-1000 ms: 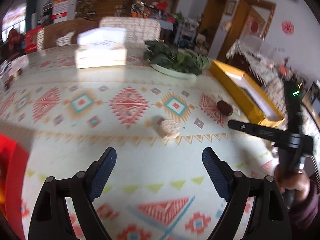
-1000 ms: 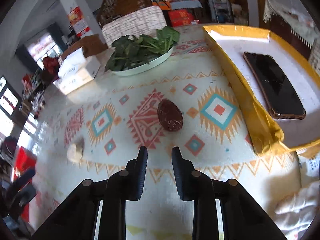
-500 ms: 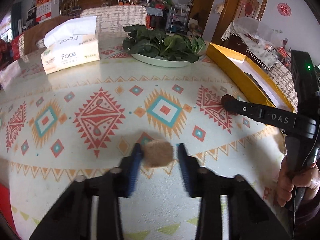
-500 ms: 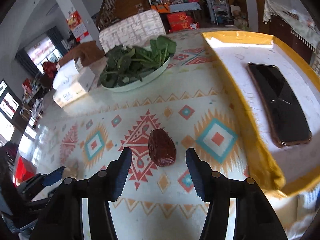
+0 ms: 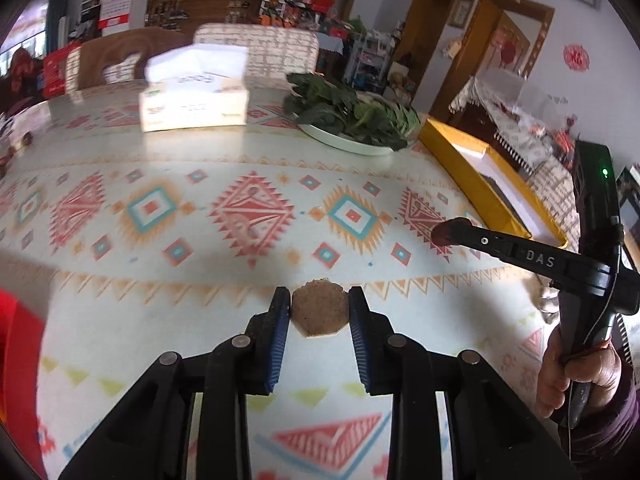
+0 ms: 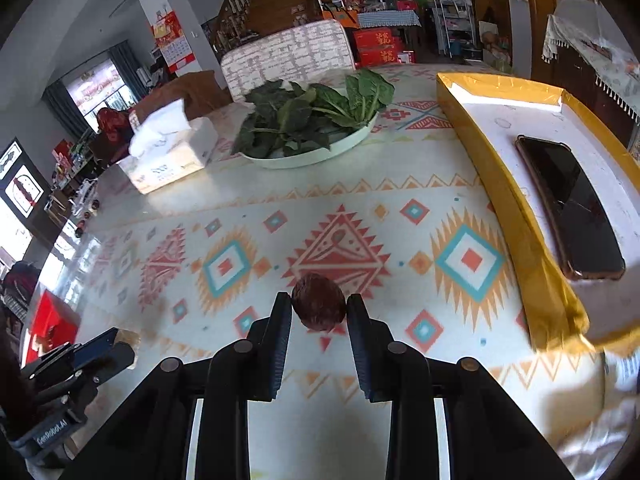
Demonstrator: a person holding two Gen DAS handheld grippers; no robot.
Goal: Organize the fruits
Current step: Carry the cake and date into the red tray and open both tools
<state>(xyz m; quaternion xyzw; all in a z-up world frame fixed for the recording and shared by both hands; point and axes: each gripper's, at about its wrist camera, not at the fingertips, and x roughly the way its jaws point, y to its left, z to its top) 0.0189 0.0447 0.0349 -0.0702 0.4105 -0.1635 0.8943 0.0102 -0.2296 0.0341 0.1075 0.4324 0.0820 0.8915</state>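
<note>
My left gripper is shut on a round tan rough-skinned fruit, held between its blue pads just over the patterned tablecloth. My right gripper is shut on a dark red wrinkled date at the tablecloth. In the left wrist view the right gripper reaches in from the right, with the date at its tip. In the right wrist view the left gripper shows at the lower left with the tan fruit at its tip.
A white plate of leafy greens and a tissue box stand at the far side. A yellow-rimmed tray holding a phone lies on the right. A red object is at the left edge.
Both grippers have closed: the left on the tan fruit, the right on the date. One second ago the left was wide open and the right stood short of the date.
</note>
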